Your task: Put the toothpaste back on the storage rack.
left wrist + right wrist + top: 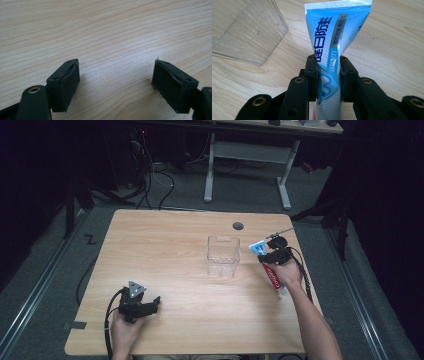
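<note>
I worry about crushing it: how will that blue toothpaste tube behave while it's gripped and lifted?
The toothpaste tube is probably soft: it pinches in where the right gripper clamps it, so a harder squeeze may push paste toward the cap. Its glossy skin looks slippery, so it might slide between the pads. The flat crimped end likely keeps it from rolling on the table.

We cannot see the bottom of the toothpaste tube (329, 50) in the right gripper view; the picture's edge cuts it off, and the black pads (312, 75) cover its sides. The clear box (247, 30) runs off the top and left there. From high up, the tube's words are too small to read, and the hand (287, 272) hides its middle
</note>
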{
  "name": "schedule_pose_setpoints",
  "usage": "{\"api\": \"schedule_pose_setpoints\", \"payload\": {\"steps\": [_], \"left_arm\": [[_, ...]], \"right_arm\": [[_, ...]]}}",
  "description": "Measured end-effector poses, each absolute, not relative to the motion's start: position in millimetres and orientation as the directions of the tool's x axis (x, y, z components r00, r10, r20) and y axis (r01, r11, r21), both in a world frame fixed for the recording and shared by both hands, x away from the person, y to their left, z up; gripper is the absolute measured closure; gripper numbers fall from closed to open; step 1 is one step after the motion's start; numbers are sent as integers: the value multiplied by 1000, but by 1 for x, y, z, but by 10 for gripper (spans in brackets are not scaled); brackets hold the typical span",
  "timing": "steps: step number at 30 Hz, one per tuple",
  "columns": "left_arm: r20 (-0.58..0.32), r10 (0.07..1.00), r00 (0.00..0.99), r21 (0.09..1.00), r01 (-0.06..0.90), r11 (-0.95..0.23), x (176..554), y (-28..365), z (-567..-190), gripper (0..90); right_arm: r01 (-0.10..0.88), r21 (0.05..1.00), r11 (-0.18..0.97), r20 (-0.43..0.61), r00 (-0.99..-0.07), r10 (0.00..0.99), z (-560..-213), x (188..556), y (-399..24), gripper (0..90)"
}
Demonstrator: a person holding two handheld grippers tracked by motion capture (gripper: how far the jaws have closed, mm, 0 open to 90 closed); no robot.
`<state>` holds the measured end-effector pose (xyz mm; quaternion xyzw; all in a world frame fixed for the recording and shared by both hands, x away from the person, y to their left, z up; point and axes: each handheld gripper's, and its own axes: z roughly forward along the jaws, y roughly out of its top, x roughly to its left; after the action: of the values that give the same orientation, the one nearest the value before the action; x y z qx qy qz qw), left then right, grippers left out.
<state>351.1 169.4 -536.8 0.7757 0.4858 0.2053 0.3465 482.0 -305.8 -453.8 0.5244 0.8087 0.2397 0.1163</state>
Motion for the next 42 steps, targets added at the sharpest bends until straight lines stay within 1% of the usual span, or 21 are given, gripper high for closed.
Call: {"api": "schedule_pose_setpoints", "payload": {"steps": [10,18,34,42], "left_arm": [[-18,896,444,737,611,-288,351,169,-537,225],[-18,896,444,737,611,-288,351,169,-537,225],[-18,896,444,737,611,-288,351,169,-537,225],[-17,896,443,737,611,-288,351,169,-537,224]], "right_arm": [[777,546,313,86,-424,902,-442,474,-310,730],[756,571,320,85,-442,893,-433,466,-313,730],[713,642,281,117,-453,884,-407,450,-315,729],[670,690,275,126,-485,866,-395,442,-313,729]]}}
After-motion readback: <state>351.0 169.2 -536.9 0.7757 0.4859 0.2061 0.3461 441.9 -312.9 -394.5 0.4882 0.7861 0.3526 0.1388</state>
